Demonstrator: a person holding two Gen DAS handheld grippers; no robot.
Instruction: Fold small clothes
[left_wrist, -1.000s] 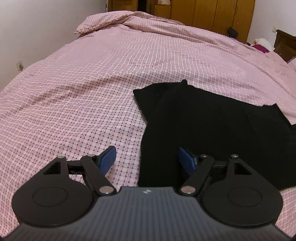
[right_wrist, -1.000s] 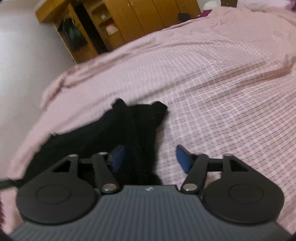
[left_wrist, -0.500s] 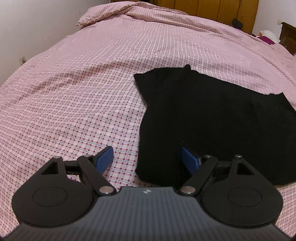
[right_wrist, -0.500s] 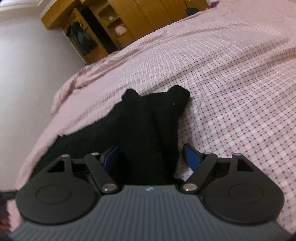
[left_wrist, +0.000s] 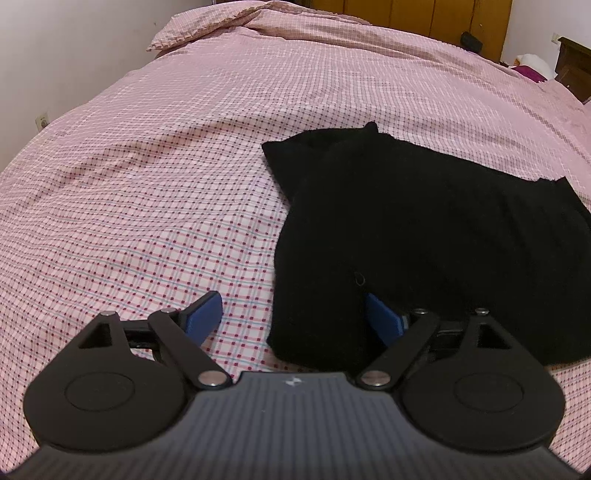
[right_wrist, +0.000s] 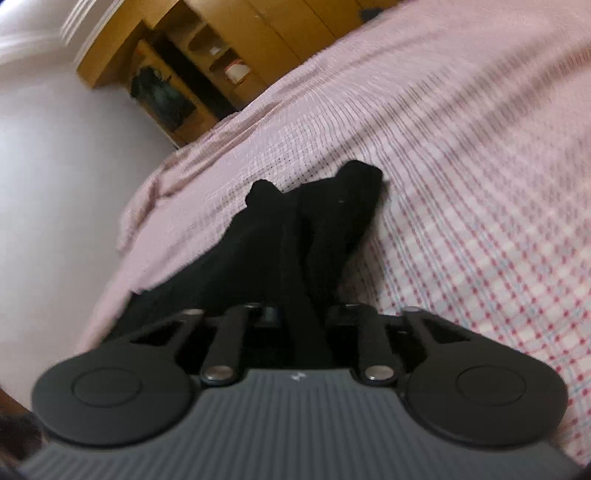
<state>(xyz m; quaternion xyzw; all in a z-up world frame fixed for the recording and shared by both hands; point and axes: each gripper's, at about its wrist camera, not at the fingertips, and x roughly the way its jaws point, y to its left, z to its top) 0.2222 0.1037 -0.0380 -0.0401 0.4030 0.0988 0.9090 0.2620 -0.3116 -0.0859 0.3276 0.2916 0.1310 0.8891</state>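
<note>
Two grippers work one black garment (left_wrist: 424, 229) spread on a bed (left_wrist: 147, 184) with a pink checked cover.

From the left wrist, the left gripper (left_wrist: 293, 314) hangs low over the garment's near left corner. Its jaws stand wide and are opening; one blue pad (left_wrist: 203, 314) is over bare cover, the other (left_wrist: 382, 319) is over black cloth, so the corner's edge lies between them, but neither pad presses on it. I judge it is set astride that edge so that a closing pinch would catch the corner. The garment lies flat, right of centre in this view. Its long axis runs from the near left corner back and to the right, and a small peak of cloth marks its far left end. A wardrobe (left_wrist: 424, 18) stands beyond the bed.

From the right wrist, which is blurred, the right gripper (right_wrist: 303, 317) has its jaws drawn close together, closing, with a band of black cloth passing between them; the pads seem to nip it. Here the garment runs straight away from the gripper, narrowing to two rounded tips at its far end, which point towards wooden shelves (right_wrist: 207, 74) against the wall. Holding this end looks meant to let both hands lift one edge together and carry it over for the fold.
</note>
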